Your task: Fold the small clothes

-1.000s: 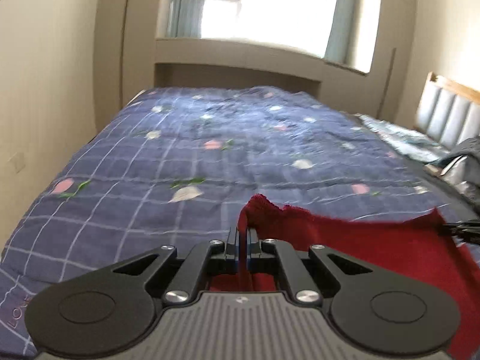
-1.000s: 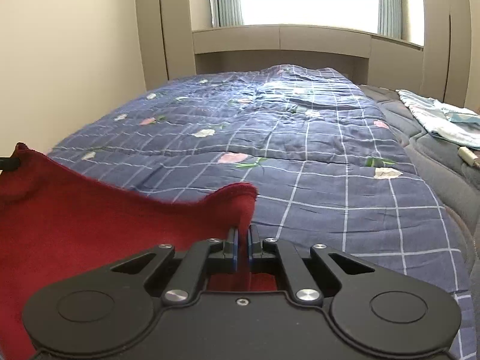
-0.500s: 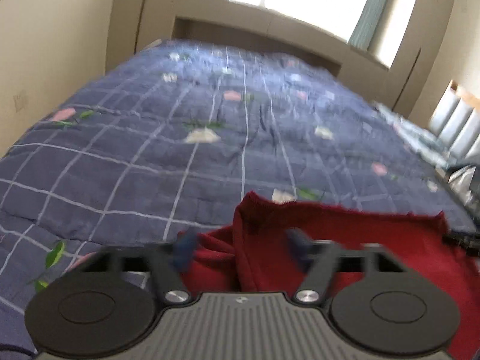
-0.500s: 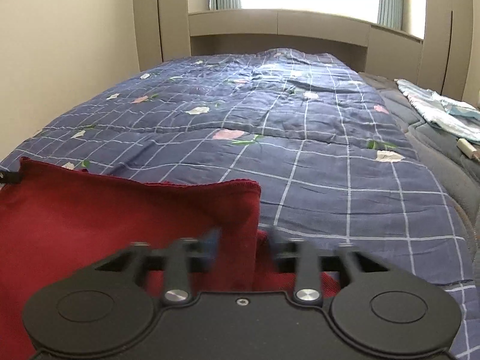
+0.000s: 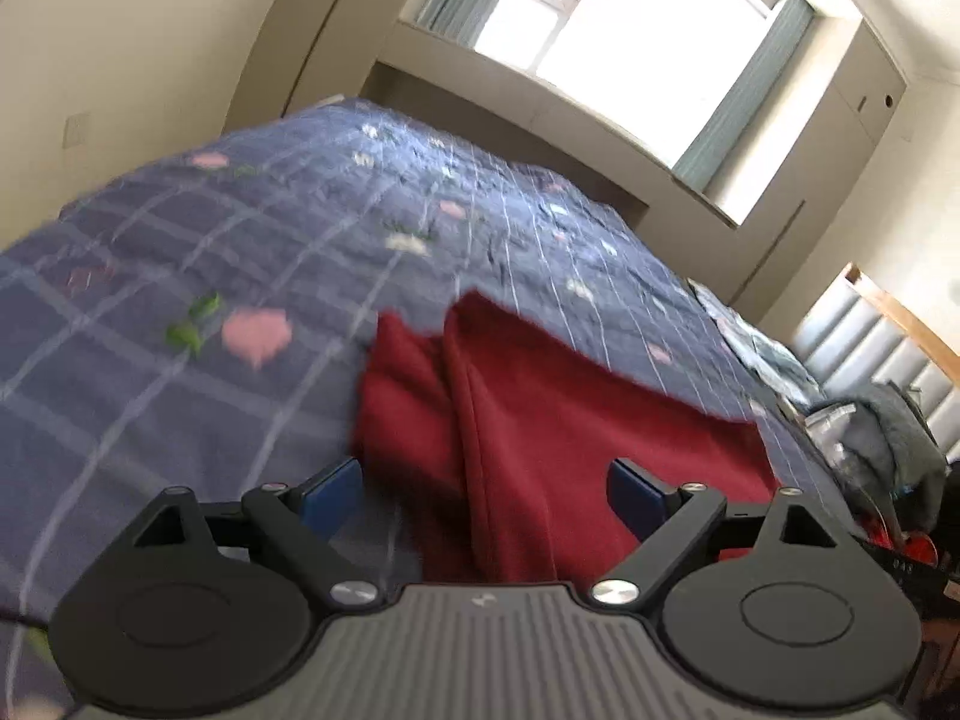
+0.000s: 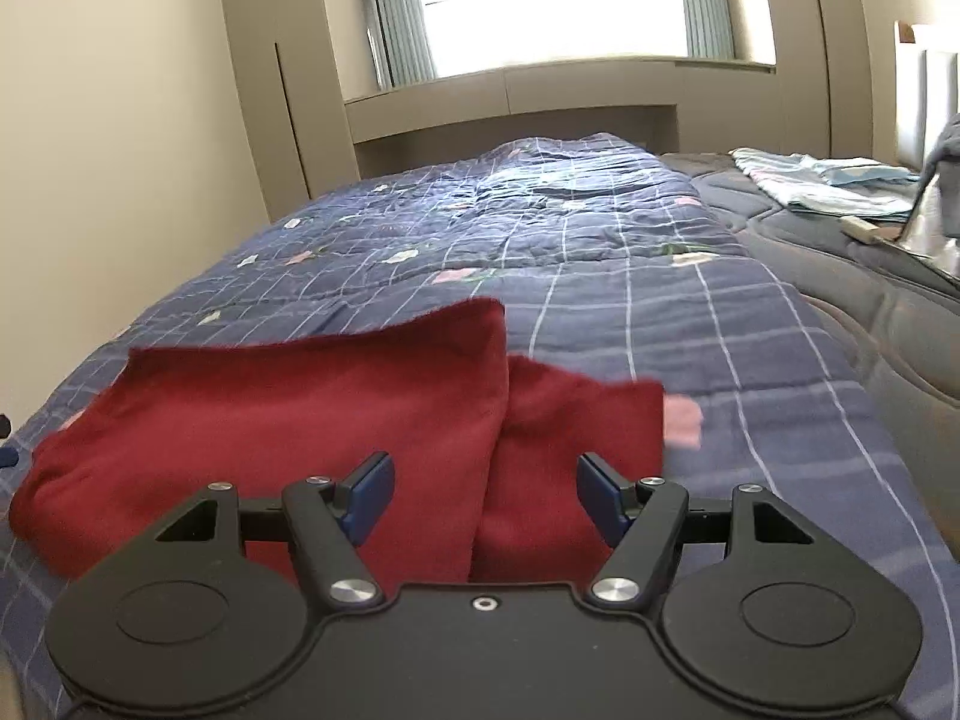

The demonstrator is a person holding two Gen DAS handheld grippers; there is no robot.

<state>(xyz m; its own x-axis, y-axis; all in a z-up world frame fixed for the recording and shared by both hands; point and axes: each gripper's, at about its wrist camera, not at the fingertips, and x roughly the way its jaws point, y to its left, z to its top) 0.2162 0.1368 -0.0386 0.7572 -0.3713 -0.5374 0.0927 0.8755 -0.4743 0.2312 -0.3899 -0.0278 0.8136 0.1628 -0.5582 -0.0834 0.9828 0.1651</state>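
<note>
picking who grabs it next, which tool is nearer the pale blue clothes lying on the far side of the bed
Right. The right tool is open over the red garment's right end, the side where the pale blue clothes lie. The left tool is open over its left end, farther off.

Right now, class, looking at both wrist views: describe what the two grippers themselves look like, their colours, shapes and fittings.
Both are matt black. The left gripper and right gripper each have two angled link arms with silver pivot screws, round discs at either side, and jaws faced with blue pads. The left one's body is grey and ribbed with a small white mark; the right one's is plain black with a centre screw. No cables or sleeves show.
</note>
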